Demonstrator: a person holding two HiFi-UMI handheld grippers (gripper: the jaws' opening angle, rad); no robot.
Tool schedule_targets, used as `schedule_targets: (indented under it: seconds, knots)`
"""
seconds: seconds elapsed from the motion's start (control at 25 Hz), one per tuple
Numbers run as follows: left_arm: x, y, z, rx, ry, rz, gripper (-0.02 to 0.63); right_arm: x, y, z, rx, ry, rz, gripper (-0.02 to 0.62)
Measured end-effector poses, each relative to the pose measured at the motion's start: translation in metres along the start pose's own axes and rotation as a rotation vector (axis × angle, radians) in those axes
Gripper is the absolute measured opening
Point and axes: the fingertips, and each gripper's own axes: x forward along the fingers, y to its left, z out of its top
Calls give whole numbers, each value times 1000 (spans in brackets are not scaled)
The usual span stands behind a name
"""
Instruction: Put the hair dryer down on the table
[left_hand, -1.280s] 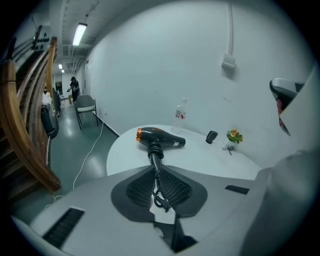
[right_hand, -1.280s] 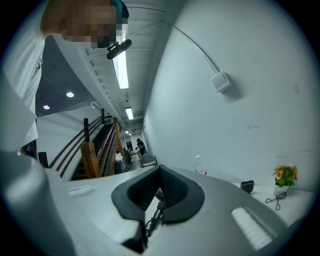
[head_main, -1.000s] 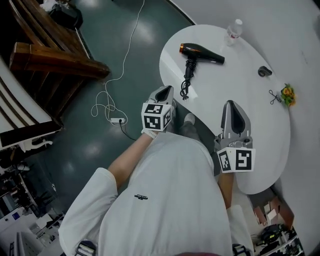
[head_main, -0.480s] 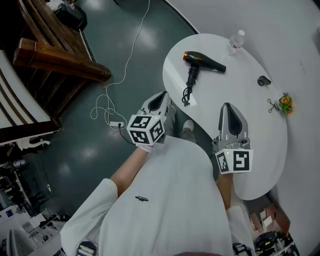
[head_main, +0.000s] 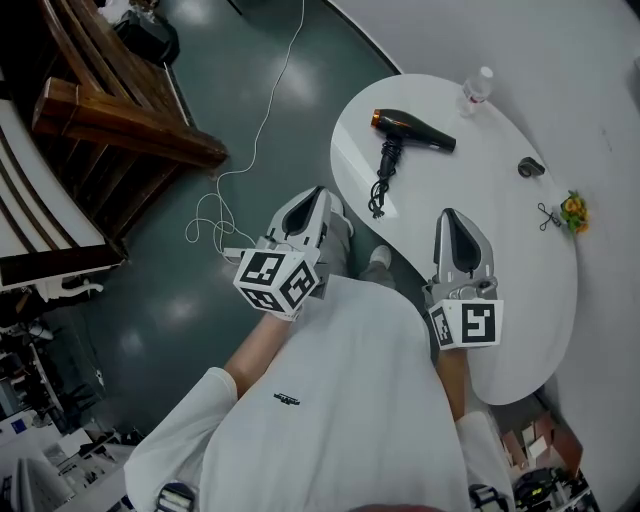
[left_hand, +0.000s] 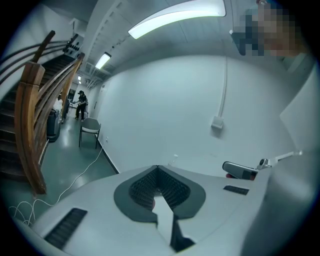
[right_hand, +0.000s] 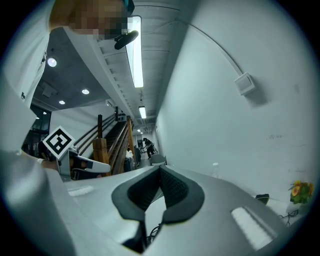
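Since the hair dryer (head_main: 412, 131) lies on the tabletop (head_main: 500, 250), ahead of the left hand-held gripper (head_main: 316, 196) and the right hand-held gripper (head_main: 447, 217) and clear of both, the task looks done and nothing more seems called for. Both have their jaws closed, holding nothing. No brand or writing is legible.

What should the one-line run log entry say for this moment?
hair dryer: lying on table | left gripper: shut, empty | right gripper: shut, empty
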Motion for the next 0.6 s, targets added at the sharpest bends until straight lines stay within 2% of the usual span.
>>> schedule_targets:
  seconds: [0.32,0.6]
  knots:
    - [-13,-9,29,13,-70,-16,9,4,0,4,-13,-2,12,11]
    - [-13,-12,33,-8,-87,-12,9,3,-7,5,-5,6,13,11]
